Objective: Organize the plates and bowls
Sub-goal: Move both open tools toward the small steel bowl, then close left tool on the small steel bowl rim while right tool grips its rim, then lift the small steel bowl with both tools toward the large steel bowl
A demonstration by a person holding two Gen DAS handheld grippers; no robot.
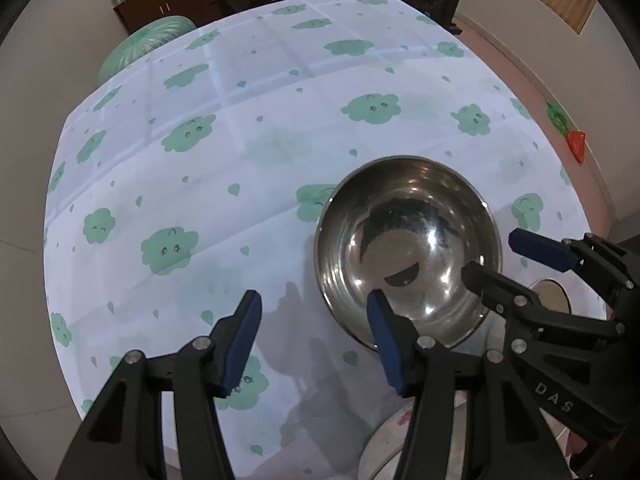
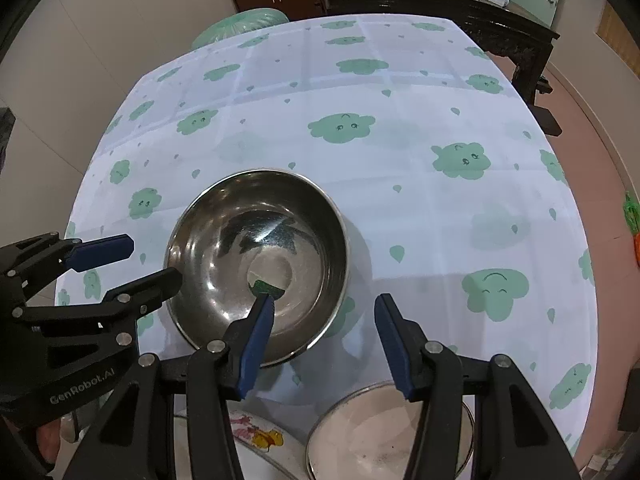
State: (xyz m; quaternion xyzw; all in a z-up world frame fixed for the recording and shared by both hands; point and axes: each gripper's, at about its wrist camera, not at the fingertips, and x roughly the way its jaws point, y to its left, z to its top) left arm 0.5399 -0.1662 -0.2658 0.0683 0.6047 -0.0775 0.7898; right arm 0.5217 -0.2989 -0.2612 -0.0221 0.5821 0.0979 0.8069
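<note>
A steel bowl (image 2: 258, 264) sits upright on the worktop (image 2: 400, 152) toward its near edge, on a cloud-print cloth. My left gripper (image 1: 314, 336) and right gripper (image 2: 324, 340) both hold their jaws wide apart, gripping nothing, one blue pad of each over the bowl's rim. Behind my jaws at the near edge, a second metal bowl (image 2: 372, 432) and a printed plate (image 2: 260, 440) are cut off.

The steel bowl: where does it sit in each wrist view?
Left wrist: steel bowl lies right of centre, low, empty, on the tablecloth.
Right wrist: steel bowl lies left of centre, low.
Shared landmark: the green cushion beyond the table's far-left edge.
</note>
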